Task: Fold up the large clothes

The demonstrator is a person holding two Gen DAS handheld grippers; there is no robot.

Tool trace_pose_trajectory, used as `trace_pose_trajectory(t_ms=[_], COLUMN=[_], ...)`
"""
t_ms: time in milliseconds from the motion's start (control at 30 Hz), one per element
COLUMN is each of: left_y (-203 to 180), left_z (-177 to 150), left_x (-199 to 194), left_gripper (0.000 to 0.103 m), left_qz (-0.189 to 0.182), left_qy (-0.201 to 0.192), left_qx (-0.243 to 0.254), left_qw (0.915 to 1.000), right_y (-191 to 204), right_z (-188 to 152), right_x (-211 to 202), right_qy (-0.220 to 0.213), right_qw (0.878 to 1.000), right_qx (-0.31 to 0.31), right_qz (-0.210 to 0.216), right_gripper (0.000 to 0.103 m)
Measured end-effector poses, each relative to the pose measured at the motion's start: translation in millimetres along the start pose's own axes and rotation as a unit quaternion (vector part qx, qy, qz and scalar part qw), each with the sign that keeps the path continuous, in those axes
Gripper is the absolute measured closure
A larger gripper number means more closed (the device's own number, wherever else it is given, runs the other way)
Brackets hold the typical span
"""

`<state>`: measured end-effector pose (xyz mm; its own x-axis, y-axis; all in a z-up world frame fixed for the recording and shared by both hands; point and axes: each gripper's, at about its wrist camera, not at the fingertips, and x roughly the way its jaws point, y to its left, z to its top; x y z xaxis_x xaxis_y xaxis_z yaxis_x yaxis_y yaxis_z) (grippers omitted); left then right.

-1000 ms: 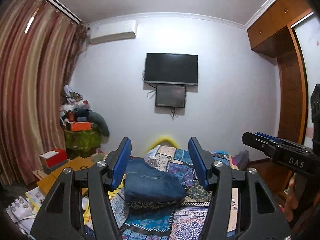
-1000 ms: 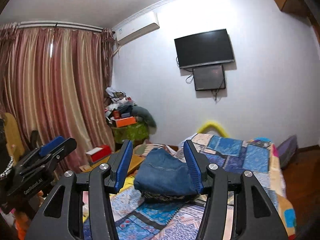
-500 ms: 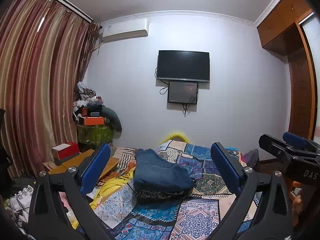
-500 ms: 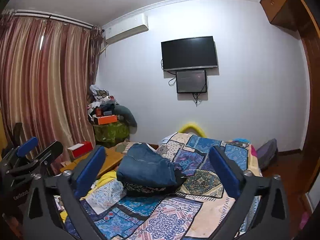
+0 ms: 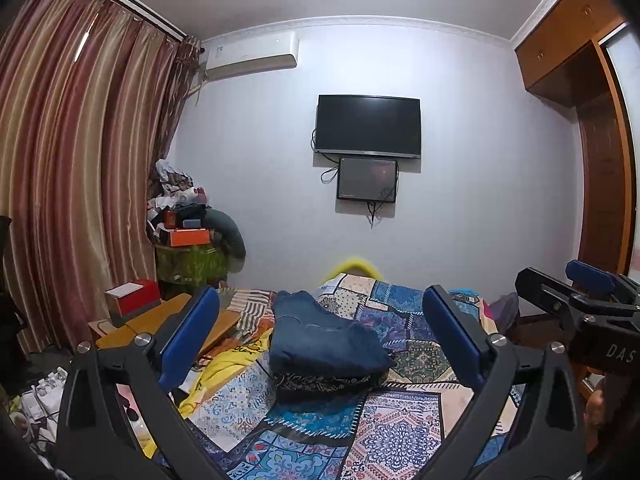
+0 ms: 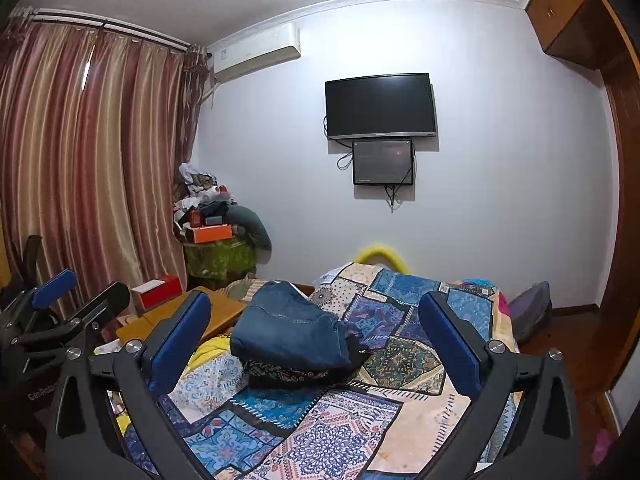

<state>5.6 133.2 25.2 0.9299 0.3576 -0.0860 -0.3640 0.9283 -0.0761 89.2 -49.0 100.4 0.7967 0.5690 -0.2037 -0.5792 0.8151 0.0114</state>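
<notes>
Folded blue jeans (image 5: 320,340) (image 6: 288,332) lie on a dark patterned folded cloth (image 5: 324,384) (image 6: 288,374), on the patchwork bedspread (image 5: 400,432) (image 6: 340,440). My left gripper (image 5: 320,296) is held level in front of the pile, jaws wide open, nothing between its blue pads (image 5: 188,340). My right gripper (image 6: 314,300) tilts slightly down at the same pile, also wide open and empty. Both stay short of the jeans without touching them. Each gripper shows in the other's view: the right gripper (image 5: 576,292) at the right edge, the left gripper (image 6: 80,290) at the left edge.
A low wooden table (image 5: 136,328) with a red box (image 5: 134,300) stands left of the bed. Yellow fabric (image 5: 224,368) hangs off the bed's left side. A cluttered corner pile (image 5: 188,220), curtains, a wall TV (image 5: 368,126) and a wardrobe (image 5: 600,200) surround the bed.
Both grippers' jaws have spread from about half closed to wide open. The left gripper has sunk a little. The jeans lie where they were.
</notes>
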Motion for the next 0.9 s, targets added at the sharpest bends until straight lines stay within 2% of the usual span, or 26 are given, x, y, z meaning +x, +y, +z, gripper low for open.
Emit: trace_pose_trajectory(t_ms=[900], left_y=[-14], left_z=[-2], left_x=[6], left_gripper=[0.001], left_qz=[-0.005], left_qy=[0.017], left_qx=[0.005], left_qw=[0.9998], right_y=[-8], right_z=[3], right_x=[-12], right_qy=[0.008], right_qw=[1.000], right_qx=[0.015], right_qz=[-0.006], right_gripper=[0.000])
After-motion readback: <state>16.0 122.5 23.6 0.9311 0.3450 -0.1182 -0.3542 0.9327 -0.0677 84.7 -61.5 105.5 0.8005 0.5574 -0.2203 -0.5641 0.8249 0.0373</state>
